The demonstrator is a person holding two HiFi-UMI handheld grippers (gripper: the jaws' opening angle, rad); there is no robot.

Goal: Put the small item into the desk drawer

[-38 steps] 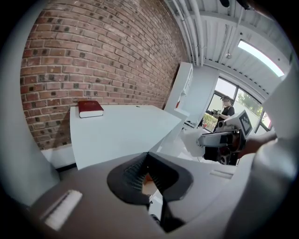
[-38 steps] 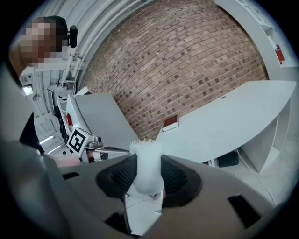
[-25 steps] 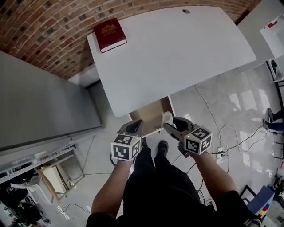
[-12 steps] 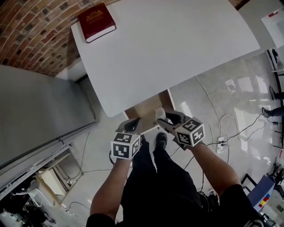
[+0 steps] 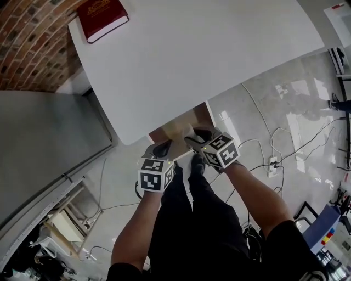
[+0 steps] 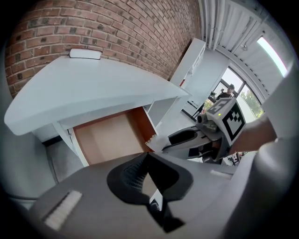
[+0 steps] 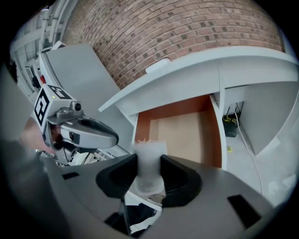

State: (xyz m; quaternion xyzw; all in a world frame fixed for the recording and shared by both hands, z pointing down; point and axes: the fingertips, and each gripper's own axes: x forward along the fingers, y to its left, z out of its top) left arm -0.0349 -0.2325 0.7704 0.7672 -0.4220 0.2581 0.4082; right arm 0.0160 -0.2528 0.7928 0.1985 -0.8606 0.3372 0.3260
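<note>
One small item (image 7: 148, 162), one drawer (image 7: 180, 133), one book (image 5: 102, 16).

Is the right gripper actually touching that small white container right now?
Touching. The right gripper view shows the right gripper with a pad pressed against each side of the small white container, no gap on either side.

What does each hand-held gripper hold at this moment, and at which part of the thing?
The right hand-held gripper clamps a small translucent toothpick container by its lower sides. The left hand-held gripper holds nothing.
</note>
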